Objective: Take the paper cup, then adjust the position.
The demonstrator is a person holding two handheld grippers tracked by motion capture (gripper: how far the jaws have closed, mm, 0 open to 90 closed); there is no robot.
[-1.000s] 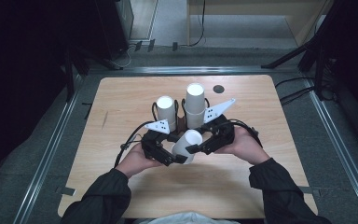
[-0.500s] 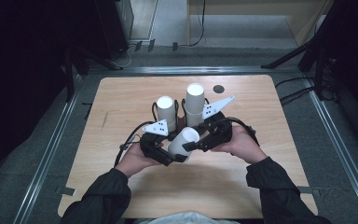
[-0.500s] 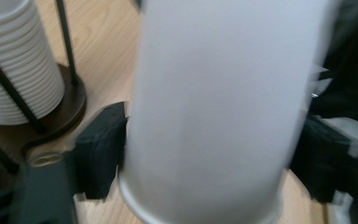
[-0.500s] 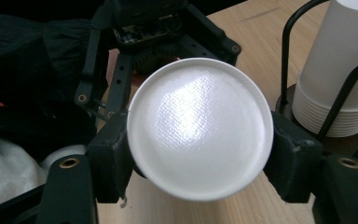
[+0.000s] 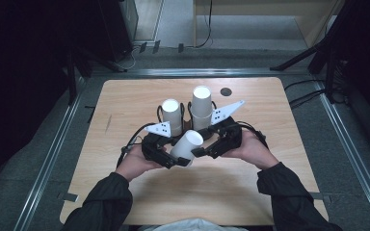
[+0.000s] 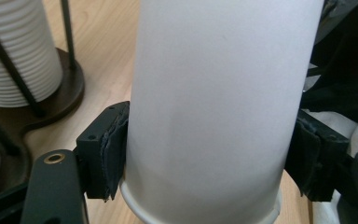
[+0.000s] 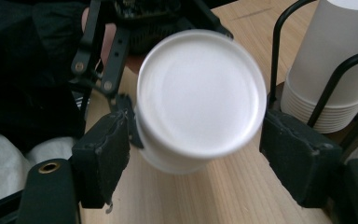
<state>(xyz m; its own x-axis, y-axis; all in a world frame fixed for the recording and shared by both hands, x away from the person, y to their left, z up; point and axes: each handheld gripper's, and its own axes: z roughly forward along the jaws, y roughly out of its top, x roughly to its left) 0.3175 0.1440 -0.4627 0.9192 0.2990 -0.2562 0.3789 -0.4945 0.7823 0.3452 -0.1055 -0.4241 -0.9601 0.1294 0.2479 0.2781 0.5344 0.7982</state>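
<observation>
One paper cup (image 5: 187, 145) stays pinched in the left gripper (image 5: 171, 158) fingers; right gripper (image 5: 203, 150) fingers, spread, have closed in.

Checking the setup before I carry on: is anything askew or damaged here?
Only the paper cup is off upright, held tilted in the left tool above the table. No dents or spills visible; both stacks stand straight in their rack.

A light wooden table (image 5: 125, 101) stands on grey floor (image 5: 173, 24) between metal rails (image 5: 48, 159), dark surroundings
</observation>
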